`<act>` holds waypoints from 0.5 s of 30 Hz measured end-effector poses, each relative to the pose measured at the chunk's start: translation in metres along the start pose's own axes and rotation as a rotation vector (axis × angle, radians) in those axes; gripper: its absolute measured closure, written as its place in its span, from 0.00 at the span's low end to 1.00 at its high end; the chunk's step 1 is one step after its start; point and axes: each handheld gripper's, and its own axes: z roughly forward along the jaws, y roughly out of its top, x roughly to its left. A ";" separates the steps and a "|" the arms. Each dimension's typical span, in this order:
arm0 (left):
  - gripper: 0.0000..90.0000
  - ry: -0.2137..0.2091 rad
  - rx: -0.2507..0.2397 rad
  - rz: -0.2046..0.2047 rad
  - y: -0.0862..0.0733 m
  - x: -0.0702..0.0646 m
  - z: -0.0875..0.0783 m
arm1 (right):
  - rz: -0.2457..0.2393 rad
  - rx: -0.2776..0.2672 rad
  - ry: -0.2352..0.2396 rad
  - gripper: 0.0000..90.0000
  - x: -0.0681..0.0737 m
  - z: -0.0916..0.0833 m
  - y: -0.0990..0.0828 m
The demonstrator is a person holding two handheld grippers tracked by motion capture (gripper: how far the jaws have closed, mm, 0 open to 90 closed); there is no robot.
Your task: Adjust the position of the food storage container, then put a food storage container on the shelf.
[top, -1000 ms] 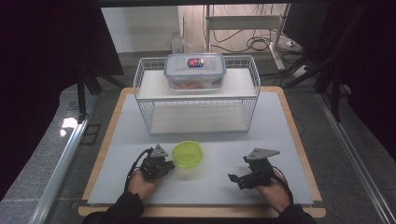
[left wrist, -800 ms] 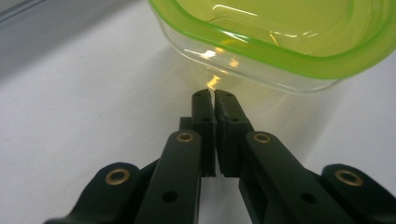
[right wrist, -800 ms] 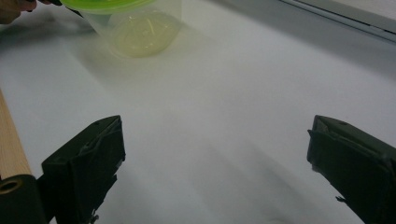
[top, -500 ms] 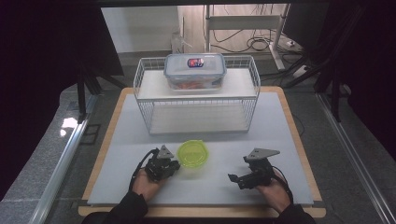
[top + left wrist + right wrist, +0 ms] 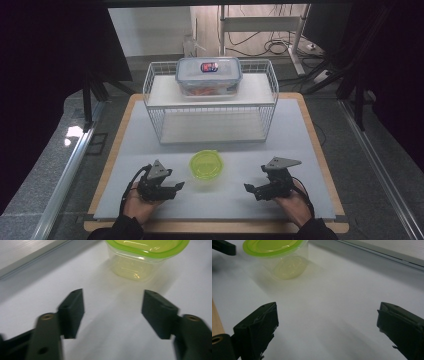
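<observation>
My left hand-held gripper [image 5: 176, 187] has just been opening, jaws apart with nothing between them; the right hand-held gripper [image 5: 248, 188] also stands wide and empty. The tub [image 5: 205, 165] sits on the bench [image 5: 320, 150] between the two, nearer the left, its green lid [image 5: 147, 247] on. I judge it light, thin-walled and slick, so I'd pinch across the rim under the lid; its contents stay hard to make out through the tinted plastic.
</observation>
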 end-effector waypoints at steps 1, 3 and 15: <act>0.31 0.000 -0.006 -0.004 -0.002 0.001 -0.002 | 0.000 -0.001 -0.002 0.04 0.000 0.000 0.000; 0.25 -0.002 -0.018 -0.014 -0.007 0.002 -0.007 | 0.002 0.002 -0.002 0.04 0.000 0.001 0.000; 0.06 -0.005 -0.066 -0.002 -0.019 -0.001 -0.021 | 0.019 0.003 -0.010 0.03 -0.001 0.002 0.001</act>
